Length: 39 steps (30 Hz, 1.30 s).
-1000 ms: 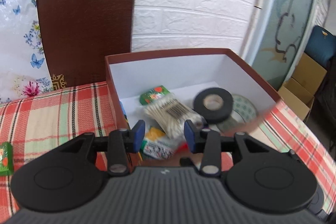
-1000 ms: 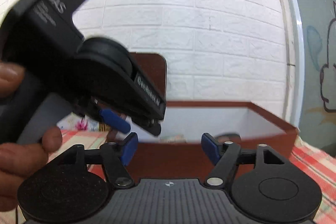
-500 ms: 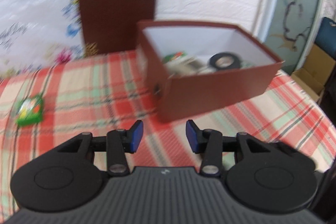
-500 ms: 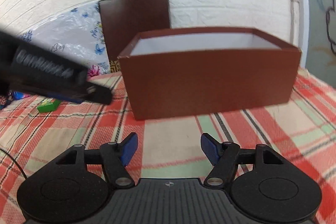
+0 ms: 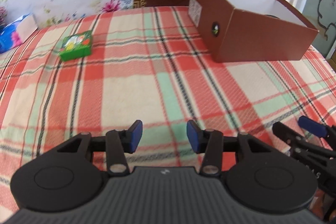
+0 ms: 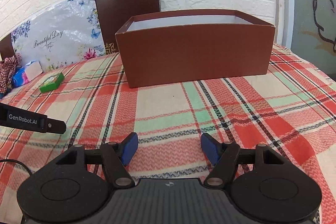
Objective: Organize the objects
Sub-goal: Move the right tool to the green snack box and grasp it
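A brown box (image 5: 250, 35) with a white inside stands on the plaid cloth at the far right; in the right wrist view it (image 6: 195, 56) is straight ahead and its contents are hidden. A small green packet (image 5: 76, 45) lies on the cloth at the far left, also in the right wrist view (image 6: 51, 82). My left gripper (image 5: 163, 136) is open and empty, low over the cloth. My right gripper (image 6: 169, 148) is open and empty, low over the cloth in front of the box. The right gripper's fingers (image 5: 310, 129) show at the left wrist view's right edge.
A brown lid (image 6: 128, 12) and a floral bag (image 6: 54, 41) lean on the white brick wall behind. A blue tissue pack (image 5: 14, 33) lies at the far left. The plaid cloth (image 6: 189, 110) covers the table. The left gripper's side (image 6: 31, 120) shows at the left.
My left gripper has pulled back from over the box's inside to low over the cloth, turned left. My right gripper has also drawn back and lowered. Both stay open.
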Available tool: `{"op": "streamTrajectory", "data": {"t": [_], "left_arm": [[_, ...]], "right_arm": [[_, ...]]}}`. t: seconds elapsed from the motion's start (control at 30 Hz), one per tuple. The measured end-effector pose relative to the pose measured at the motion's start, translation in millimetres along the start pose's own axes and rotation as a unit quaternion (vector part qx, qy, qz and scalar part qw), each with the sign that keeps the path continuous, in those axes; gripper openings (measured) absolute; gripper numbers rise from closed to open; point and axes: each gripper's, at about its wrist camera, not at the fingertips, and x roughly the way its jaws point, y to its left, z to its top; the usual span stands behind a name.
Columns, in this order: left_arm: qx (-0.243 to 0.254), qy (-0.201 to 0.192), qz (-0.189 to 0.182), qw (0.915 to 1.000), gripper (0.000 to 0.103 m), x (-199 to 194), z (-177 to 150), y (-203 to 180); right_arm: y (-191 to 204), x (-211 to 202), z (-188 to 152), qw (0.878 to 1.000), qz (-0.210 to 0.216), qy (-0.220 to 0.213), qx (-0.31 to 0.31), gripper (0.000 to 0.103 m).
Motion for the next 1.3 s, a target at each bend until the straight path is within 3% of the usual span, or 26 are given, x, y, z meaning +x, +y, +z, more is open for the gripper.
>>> {"op": "streamTrajectory", "data": {"t": [0.5,1.3], "left_arm": [[-0.029,-0.002,0.022,0.9993,0.054,-14,-26,33],[-0.048,-0.026,0.062,0.9966,0.060,-19,-39,78]], "right_arm": [[22,-8,-8,0.999,0.003,0.012,-0.044,0.068],[63,-12,-15,0.993,0.040,0.024,-0.112,0.068]]}}
